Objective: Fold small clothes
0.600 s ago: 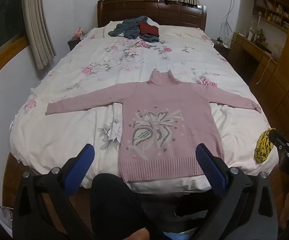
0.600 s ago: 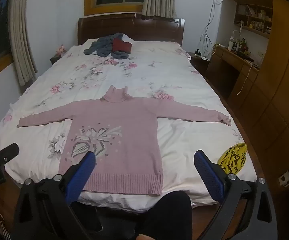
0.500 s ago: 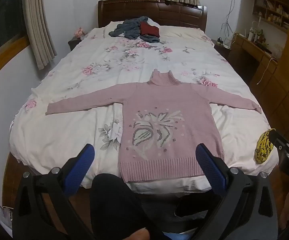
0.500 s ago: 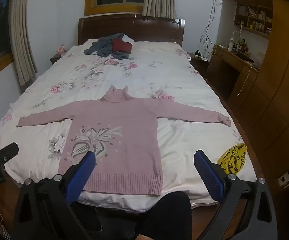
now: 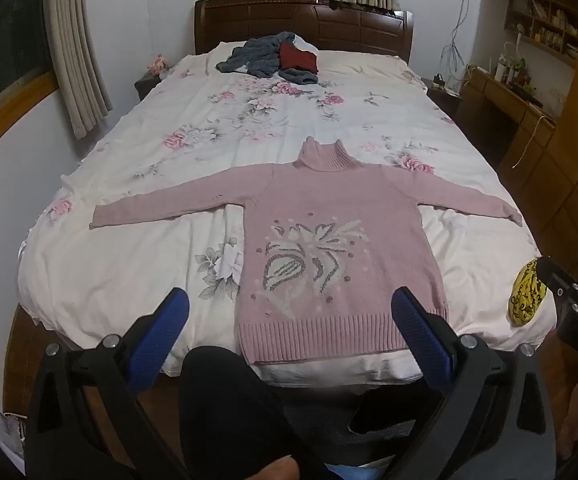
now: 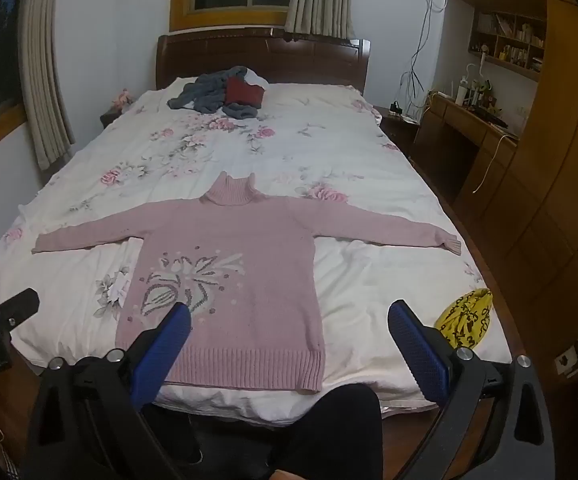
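Note:
A pink turtleneck sweater [image 5: 337, 240] [image 6: 233, 272] with a grey and white flower motif lies flat on the bed, both sleeves spread wide, hem at the near edge. My left gripper [image 5: 289, 312] hovers open in front of the hem, nothing between its blue fingers. My right gripper [image 6: 289, 320] is also open and empty, held before the bed's foot, over the sweater's lower right part. Each gripper's edge shows in the other's view.
The bed [image 5: 137, 264] has a white floral cover. A pile of grey and red clothes [image 5: 273, 60] [image 6: 225, 94] lies near the headboard. A yellow patterned cloth [image 5: 527, 294] [image 6: 467, 318] sits at the near right corner. A desk and wooden cabinets [image 6: 549, 184] line the right side. Dark trouser legs stand below.

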Demonstrator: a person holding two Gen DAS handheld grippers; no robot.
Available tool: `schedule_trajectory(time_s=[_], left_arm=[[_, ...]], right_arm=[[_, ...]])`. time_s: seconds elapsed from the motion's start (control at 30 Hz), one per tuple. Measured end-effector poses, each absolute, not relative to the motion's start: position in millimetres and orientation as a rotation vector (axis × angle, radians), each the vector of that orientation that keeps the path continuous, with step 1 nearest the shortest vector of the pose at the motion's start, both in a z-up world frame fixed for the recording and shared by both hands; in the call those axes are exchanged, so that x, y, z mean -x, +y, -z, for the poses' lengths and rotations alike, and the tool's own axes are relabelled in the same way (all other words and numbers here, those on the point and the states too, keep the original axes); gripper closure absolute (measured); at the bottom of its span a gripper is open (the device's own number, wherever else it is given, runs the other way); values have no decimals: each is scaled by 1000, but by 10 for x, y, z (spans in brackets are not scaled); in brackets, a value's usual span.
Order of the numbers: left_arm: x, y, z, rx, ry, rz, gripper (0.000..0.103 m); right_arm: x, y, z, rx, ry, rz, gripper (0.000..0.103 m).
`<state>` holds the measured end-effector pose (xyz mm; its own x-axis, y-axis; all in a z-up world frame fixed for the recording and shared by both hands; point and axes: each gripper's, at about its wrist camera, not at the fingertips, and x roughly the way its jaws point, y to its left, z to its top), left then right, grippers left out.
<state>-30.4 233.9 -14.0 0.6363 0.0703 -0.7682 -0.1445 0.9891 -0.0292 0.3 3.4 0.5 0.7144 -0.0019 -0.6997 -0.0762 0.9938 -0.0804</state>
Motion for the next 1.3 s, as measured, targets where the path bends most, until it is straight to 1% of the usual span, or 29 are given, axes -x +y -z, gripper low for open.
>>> schedule_trajectory(time_s=[1.3], left_arm=[[291, 2313, 161, 91, 873, -118, 3]], right_arm=[[-18, 54, -22, 115, 770, -39, 4]])
